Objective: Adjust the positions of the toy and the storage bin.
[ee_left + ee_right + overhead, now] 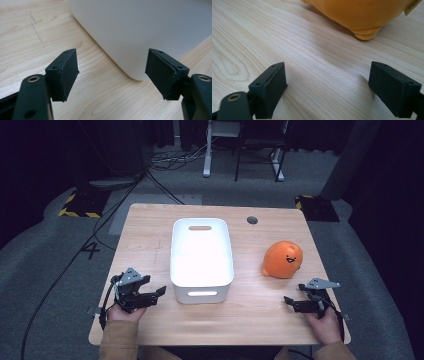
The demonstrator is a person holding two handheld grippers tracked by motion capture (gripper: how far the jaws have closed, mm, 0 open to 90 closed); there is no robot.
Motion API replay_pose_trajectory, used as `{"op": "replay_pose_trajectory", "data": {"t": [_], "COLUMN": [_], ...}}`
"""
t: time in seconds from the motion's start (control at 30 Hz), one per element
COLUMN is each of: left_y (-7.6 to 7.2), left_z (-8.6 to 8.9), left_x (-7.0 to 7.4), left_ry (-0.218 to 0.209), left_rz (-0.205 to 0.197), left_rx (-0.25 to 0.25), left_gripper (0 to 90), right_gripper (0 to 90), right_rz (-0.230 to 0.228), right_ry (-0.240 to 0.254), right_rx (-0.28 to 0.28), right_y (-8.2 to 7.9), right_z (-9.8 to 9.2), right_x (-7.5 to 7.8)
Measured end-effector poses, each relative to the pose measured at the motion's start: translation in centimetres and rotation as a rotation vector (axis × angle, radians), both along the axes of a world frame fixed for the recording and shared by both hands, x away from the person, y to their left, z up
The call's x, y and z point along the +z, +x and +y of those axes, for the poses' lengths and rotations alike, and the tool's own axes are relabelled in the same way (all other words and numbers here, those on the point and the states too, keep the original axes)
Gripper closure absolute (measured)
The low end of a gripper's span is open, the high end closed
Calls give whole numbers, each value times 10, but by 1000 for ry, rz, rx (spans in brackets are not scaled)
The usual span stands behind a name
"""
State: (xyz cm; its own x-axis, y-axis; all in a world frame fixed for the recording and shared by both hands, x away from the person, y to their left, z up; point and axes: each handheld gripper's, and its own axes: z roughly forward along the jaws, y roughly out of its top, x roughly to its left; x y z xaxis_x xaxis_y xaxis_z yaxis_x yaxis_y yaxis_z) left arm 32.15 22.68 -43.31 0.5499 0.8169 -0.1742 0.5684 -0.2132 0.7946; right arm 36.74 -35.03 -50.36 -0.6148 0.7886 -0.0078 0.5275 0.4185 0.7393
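An orange plush toy (pixel 283 259) with a smiling face sits on the right half of the wooden table (pixel 150 227). A white plastic bin (pixel 201 257) stands in the middle. My left gripper (pixel 154 296) rests near the front left, open, its jaws pointing at the bin's near left corner (pixel 135 37). Nothing lies between its jaws (pixel 112 75). My right gripper (pixel 291 303) is low at the front right, open, a little below the plush toy. The toy's underside (pixel 362 17) lies just beyond the empty jaws (pixel 327 85).
A round cable hole (pixel 252 220) marks the table's far edge. Beyond the table, desk legs (pixel 207 150) and cables (pixel 172 160) lie on grey carpet. Bare wood stretches between the bin and the toy and along the front edge.
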Motion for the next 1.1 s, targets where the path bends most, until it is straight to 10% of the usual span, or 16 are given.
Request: {"op": "replay_pose_trajectory", "data": {"t": [1.1], "left_y": [10], "left_z": [-27], "left_x": [56], "left_ry": [-62], "left_rz": [-133], "left_rx": [2], "left_gripper": [272], "right_gripper": [148], "right_rz": [-3], "right_ry": [1], "right_rx": [-6], "right_y": [0], "right_z": [1], "right_x": [0]}}
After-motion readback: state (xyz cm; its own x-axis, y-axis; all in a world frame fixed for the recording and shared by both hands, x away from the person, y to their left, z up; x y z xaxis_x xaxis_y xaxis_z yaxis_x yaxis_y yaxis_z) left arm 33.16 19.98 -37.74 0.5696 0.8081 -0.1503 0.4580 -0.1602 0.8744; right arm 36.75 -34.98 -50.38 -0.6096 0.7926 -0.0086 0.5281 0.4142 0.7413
